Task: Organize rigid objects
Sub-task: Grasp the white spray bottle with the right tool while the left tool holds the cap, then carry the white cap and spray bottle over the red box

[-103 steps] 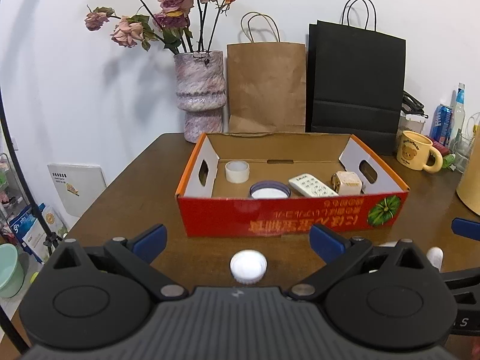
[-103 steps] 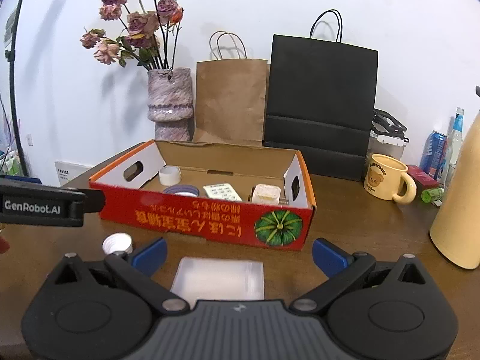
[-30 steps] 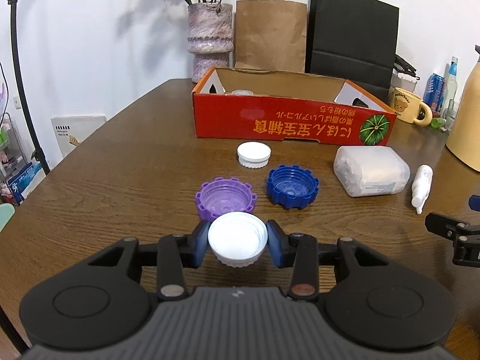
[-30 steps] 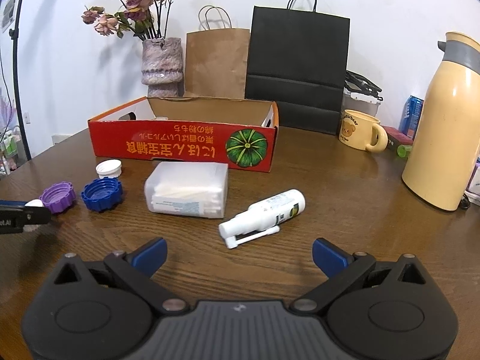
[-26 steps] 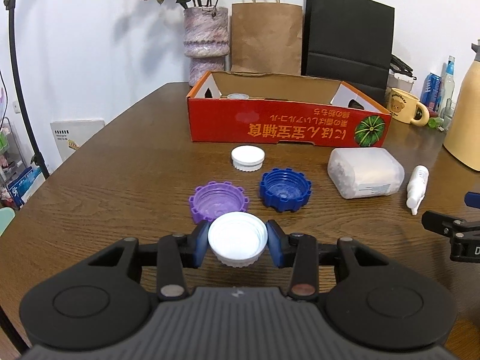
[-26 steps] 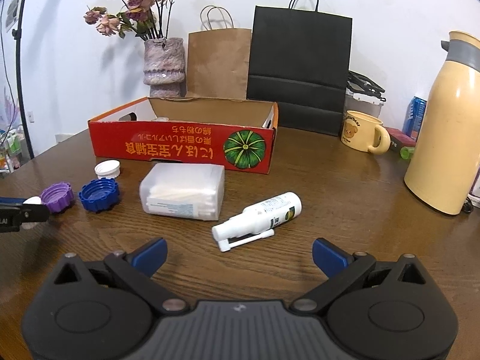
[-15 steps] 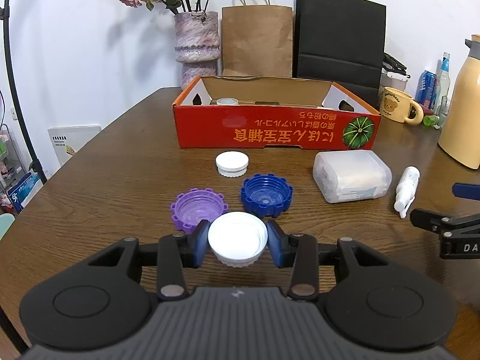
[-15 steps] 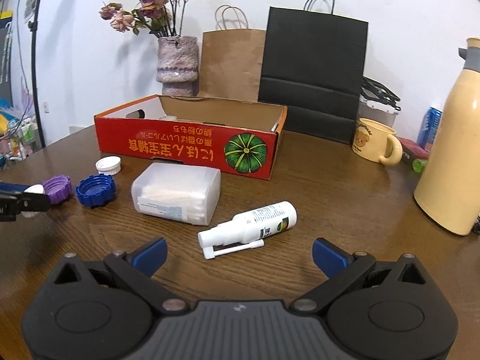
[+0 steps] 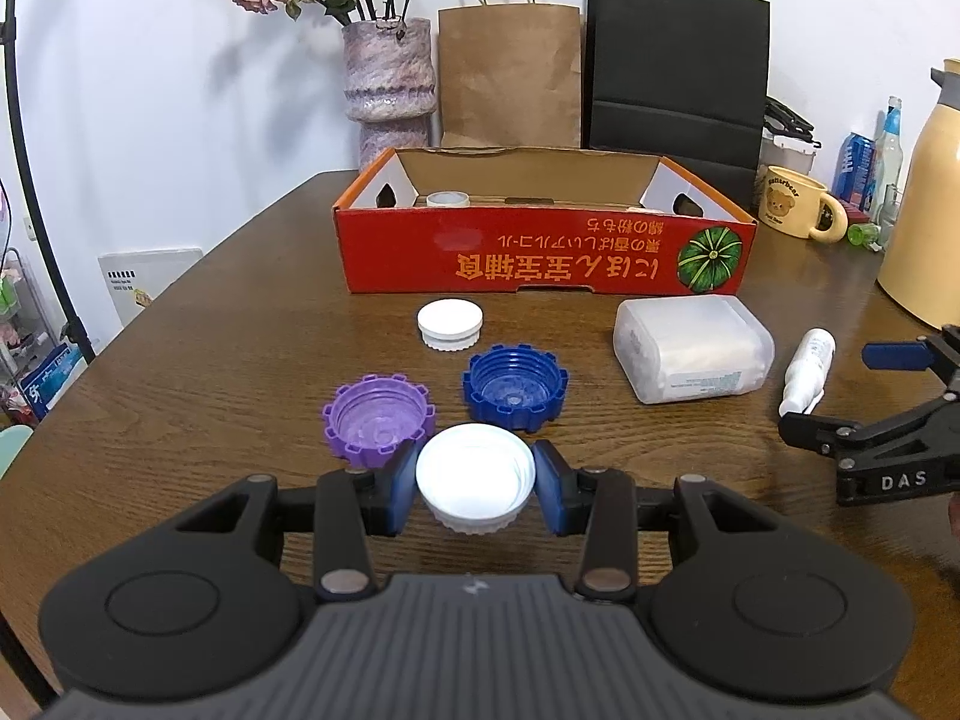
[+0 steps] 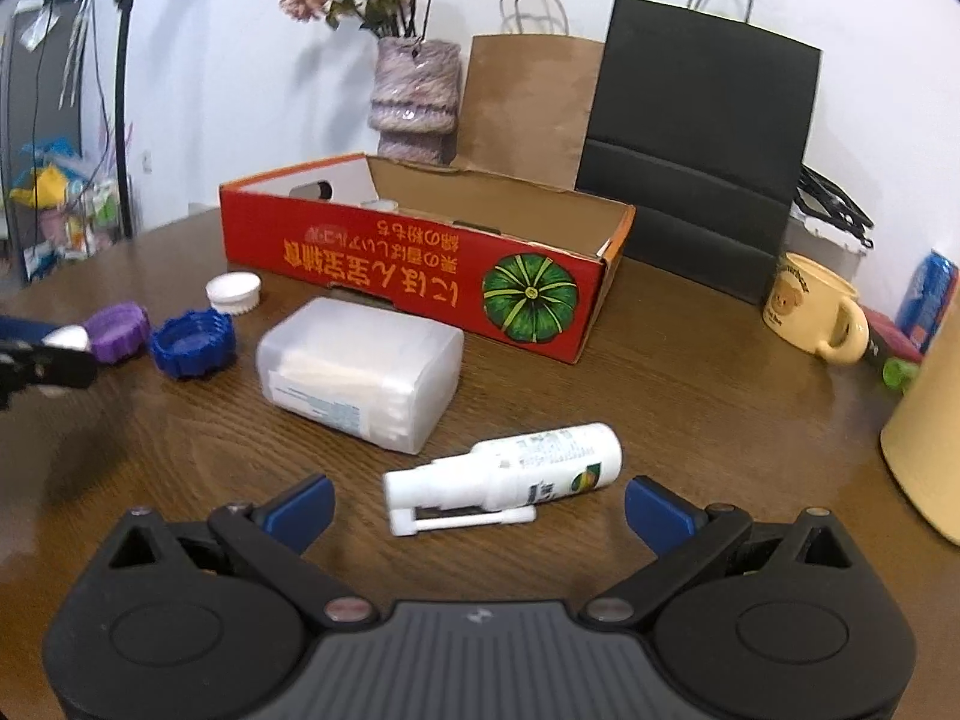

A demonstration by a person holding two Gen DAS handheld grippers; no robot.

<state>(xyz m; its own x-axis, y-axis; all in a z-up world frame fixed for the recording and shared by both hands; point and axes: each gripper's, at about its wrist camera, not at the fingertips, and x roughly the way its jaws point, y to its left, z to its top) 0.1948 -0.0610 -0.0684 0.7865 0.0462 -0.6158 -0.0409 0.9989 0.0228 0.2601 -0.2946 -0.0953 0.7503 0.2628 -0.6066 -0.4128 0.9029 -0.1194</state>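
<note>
My left gripper is shut on a white cap, held just above the table. Beyond it lie a purple cap, a blue cap and a second white cap. The red cardboard box stands behind them, open, with a tape roll inside. A clear plastic box lies in front of the red box. My right gripper is open, its fingers either side of a white spray bottle lying on the table.
A vase of dried flowers, a brown paper bag and a black bag stand behind the box. A yellow mug and a cream thermos are at the right. The table's left edge is close to the caps.
The left gripper has stayed shut on the white cap while shifting left and closer to the box. The right gripper has moved forward to the spray bottle, which now lies between its fingers.
</note>
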